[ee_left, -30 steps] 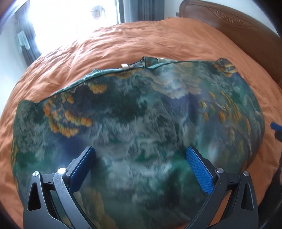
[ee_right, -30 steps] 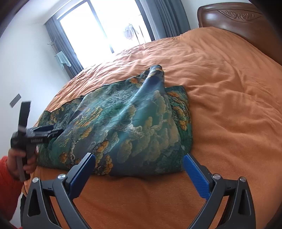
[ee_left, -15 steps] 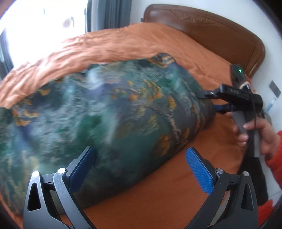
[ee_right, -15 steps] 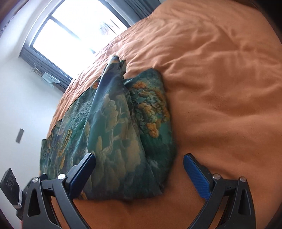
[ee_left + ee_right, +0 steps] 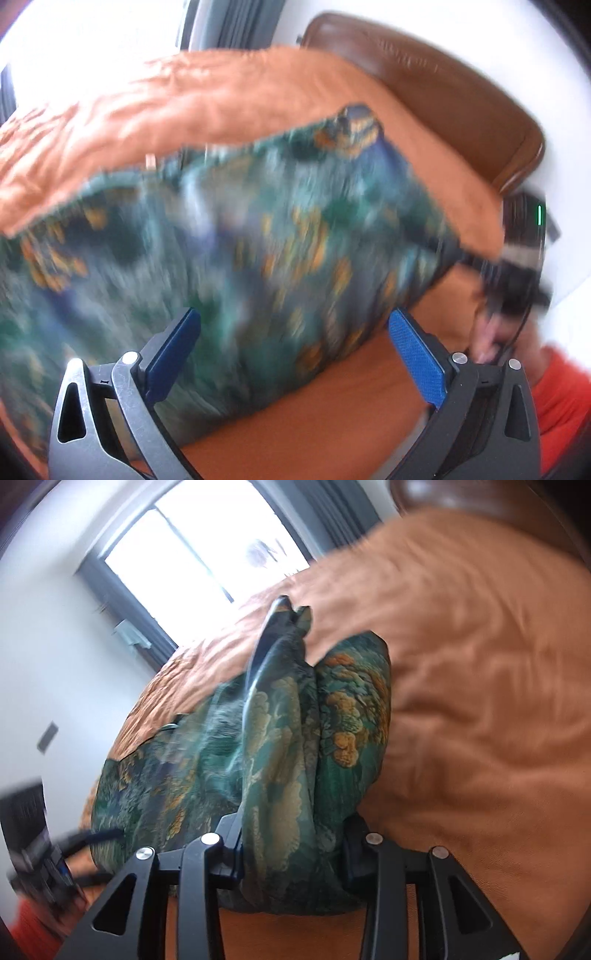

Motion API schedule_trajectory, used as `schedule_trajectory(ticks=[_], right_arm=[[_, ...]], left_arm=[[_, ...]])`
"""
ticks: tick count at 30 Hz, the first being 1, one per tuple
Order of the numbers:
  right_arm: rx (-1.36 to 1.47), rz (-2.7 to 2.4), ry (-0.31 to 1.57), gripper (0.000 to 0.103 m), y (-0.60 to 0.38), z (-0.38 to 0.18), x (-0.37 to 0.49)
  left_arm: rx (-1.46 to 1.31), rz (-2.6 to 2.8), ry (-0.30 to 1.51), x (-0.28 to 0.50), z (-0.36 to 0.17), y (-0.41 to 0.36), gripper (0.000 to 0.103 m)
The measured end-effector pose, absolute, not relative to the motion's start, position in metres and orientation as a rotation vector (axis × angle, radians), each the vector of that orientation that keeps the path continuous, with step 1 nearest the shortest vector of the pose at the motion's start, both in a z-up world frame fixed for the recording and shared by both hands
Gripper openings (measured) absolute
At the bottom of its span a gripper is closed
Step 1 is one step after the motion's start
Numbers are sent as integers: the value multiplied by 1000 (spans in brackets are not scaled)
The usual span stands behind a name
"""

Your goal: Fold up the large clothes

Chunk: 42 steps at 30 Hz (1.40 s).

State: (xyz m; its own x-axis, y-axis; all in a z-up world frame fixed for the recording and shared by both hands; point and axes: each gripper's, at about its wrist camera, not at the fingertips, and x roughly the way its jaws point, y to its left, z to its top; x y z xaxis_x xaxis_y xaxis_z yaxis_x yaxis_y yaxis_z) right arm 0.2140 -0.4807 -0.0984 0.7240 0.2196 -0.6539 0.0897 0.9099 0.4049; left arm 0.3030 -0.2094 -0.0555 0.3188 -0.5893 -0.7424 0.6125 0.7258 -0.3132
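A large green garment with gold and blue landscape print (image 5: 258,251) lies partly folded on an orange bed cover (image 5: 207,99). My left gripper (image 5: 293,347) is open and empty, just above the garment's near edge. My right gripper (image 5: 291,853) has its jaws closed in on a bunched near corner of the garment (image 5: 295,775). The right gripper also shows blurred at the right of the left wrist view (image 5: 517,266), at the garment's right end. The left gripper shows blurred at the lower left of the right wrist view (image 5: 40,853).
A brown wooden headboard (image 5: 443,92) stands behind the bed. A bright window with dark curtains (image 5: 207,565) is on the far side. The orange cover (image 5: 480,664) stretches wide to the right of the garment. A red sleeve (image 5: 561,398) is at lower right.
My right gripper has moved in and closed on the garment's near corner. My left gripper has swung right and stayed open; both views are now motion-blurred.
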Motion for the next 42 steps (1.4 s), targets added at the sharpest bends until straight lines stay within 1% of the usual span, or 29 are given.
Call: schedule_trajectory(ticks=[4, 7, 13, 18, 22, 23, 24, 26, 27, 29, 30, 32, 33, 35, 37, 40, 42], right_arm=[[239, 98, 665, 36, -429, -52, 203], [77, 101, 617, 36, -387, -30, 196], [-220, 115, 560, 36, -304, -17, 182], [-495, 117, 498, 36, -235, -31, 168], [-628, 141, 462, 36, -199, -46, 161], [-645, 146, 459, 36, -194, -50, 161], [-656, 149, 457, 36, -191, -52, 161], [-663, 154, 458, 36, -187, -55, 161], [-663, 154, 460, 36, -187, -55, 161], [-652, 160, 475, 36, -189, -57, 162], [-642, 160, 473, 39, -190, -57, 162], [-621, 165, 468, 50, -191, -56, 160], [-595, 188, 462, 67, -193, -51, 157], [-535, 243, 463, 80, -195, -44, 150], [-477, 278, 454, 80, -196, -37, 143], [-406, 322, 414, 87, -203, -23, 125], [-358, 330, 409, 87, -210, -19, 116]], left_arm=[[70, -849, 911, 309, 12, -231, 102], [101, -888, 955, 310, 34, -251, 102], [198, -754, 1042, 321, 31, -267, 102], [266, -669, 1096, 320, 18, -262, 102], [322, -587, 1137, 325, -1, -254, 102], [335, -570, 1140, 328, -5, -253, 98], [354, -548, 1140, 330, -9, -252, 79], [365, -520, 1150, 335, -16, -245, 54], [333, -537, 1165, 338, -16, -240, 42], [288, -553, 1180, 338, -15, -231, 37], [275, -562, 1177, 339, -15, -227, 34], [259, -571, 1166, 340, -12, -219, 33], [247, -576, 1165, 341, -11, -215, 33], [226, -589, 1167, 343, -9, -204, 32], [213, -597, 1164, 347, -7, -194, 32], [195, -585, 1168, 357, -6, -179, 32], [169, -580, 1175, 361, -6, -166, 32]])
